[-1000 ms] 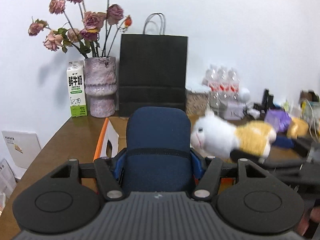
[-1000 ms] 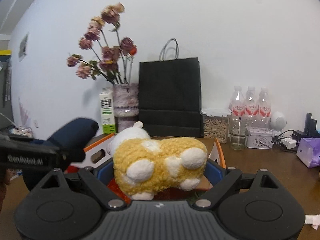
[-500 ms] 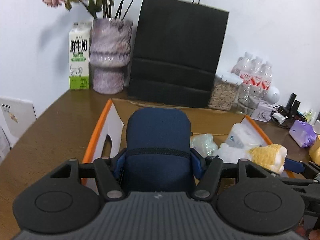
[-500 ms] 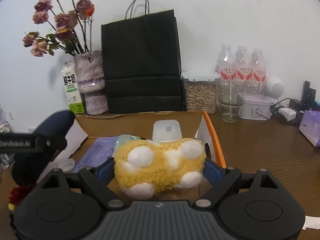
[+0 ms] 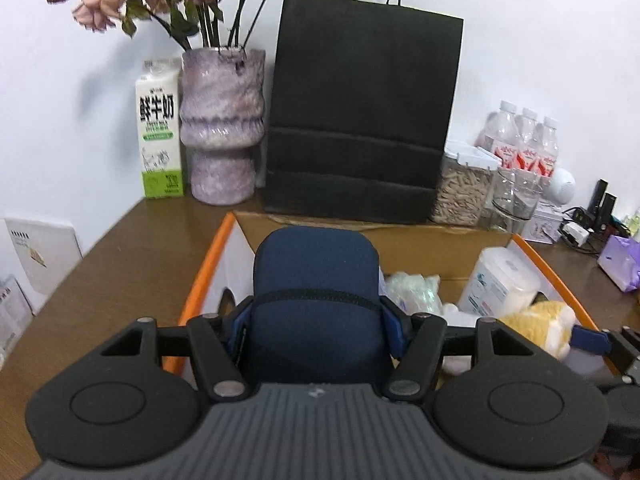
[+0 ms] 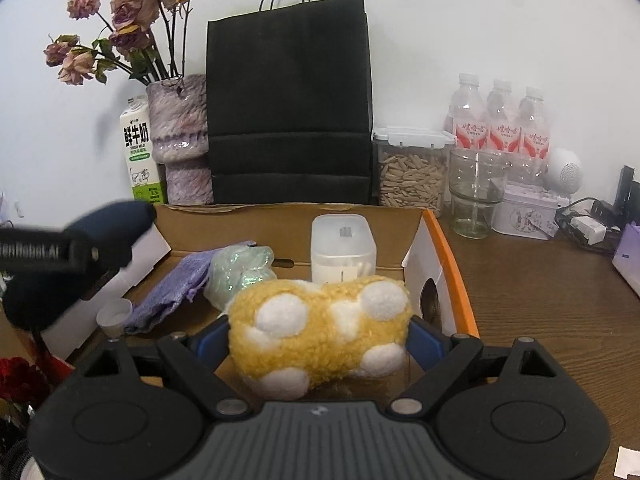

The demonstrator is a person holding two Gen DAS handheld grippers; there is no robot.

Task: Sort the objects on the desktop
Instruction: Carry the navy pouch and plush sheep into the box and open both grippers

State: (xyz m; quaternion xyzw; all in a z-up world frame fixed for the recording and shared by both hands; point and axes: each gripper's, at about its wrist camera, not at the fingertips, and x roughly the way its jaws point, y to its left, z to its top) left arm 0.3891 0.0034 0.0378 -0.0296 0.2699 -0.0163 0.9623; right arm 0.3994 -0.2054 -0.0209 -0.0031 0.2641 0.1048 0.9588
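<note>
My left gripper (image 5: 316, 320) is clamped on a navy zippered case (image 5: 316, 280), holding it above the left end of the orange-edged cardboard box (image 6: 452, 264). My right gripper (image 6: 320, 340) squeezes a yellow plush toy with white spots (image 6: 320, 332) over the box's right side. Inside the box lie a purple cloth (image 6: 172, 288), an iridescent bag (image 6: 240, 272) and a white cotton-swab container (image 6: 343, 248).

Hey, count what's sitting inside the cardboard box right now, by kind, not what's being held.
Inside the cardboard box:
Cotton swab container: 1
Purple cloth: 1
Iridescent plastic bag: 1
Small white cup: 1
Total: 4
</note>
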